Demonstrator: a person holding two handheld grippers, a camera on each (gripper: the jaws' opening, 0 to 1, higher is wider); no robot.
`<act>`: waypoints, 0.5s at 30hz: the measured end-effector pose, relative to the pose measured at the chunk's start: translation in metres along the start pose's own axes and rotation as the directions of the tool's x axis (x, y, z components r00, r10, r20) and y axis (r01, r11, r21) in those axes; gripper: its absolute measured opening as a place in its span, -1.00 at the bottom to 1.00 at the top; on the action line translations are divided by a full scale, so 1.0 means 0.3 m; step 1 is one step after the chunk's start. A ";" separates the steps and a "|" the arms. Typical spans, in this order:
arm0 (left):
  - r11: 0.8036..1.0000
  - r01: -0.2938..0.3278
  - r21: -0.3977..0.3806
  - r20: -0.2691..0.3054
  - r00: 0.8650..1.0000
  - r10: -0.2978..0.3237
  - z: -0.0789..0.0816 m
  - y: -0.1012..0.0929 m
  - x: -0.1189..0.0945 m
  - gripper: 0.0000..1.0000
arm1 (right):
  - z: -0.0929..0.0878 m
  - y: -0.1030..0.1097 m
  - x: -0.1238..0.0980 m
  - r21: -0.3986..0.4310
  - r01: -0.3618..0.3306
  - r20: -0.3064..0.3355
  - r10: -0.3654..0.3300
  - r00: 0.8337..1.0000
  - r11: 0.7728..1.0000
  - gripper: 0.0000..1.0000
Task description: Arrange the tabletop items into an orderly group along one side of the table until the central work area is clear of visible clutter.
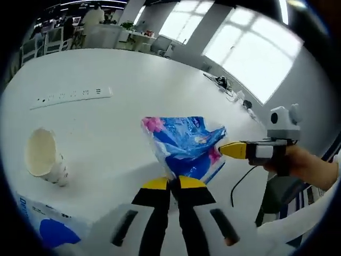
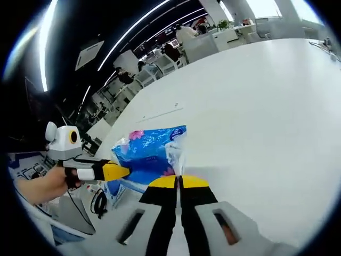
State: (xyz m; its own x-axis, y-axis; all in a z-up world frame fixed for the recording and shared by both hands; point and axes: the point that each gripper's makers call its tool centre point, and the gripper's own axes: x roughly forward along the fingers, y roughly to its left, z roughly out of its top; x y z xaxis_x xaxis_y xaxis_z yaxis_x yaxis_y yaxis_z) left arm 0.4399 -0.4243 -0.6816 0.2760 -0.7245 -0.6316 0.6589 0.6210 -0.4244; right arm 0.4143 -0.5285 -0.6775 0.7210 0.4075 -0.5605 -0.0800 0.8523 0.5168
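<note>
Bright window daylight, ceiling strip glare, strong fisheye bending, soft edges.

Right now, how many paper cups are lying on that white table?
1. A single white paper cup lies tipped on its side at the left of the left gripper view, near the white power strip. Others could be hidden outside the views.

Open-plan office: long white table (image 1: 160,90), power strip (image 1: 72,97), desks, chairs (image 2: 160,64), big windows (image 1: 256,53).

White table (image 1: 133,69), power strip (image 1: 72,97), tipped paper cup (image 1: 45,157)
</note>
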 end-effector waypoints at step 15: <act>0.999 -0.041 0.020 -0.061 0.997 0.042 0.007 -0.016 0.215 -0.89 | 0.042 -0.197 0.038 0.021 0.109 -0.012 -0.109 0.994 0.994 -1.00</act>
State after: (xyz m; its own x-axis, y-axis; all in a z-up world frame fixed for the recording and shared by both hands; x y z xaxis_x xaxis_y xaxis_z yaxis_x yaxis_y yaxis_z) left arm 0.4560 -0.4746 -0.7189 0.2601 -0.6781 -0.6875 0.6608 0.6441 -0.3853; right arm 0.4359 -0.5784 -0.7063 0.7171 0.3159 -0.6213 0.0140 0.8847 0.4660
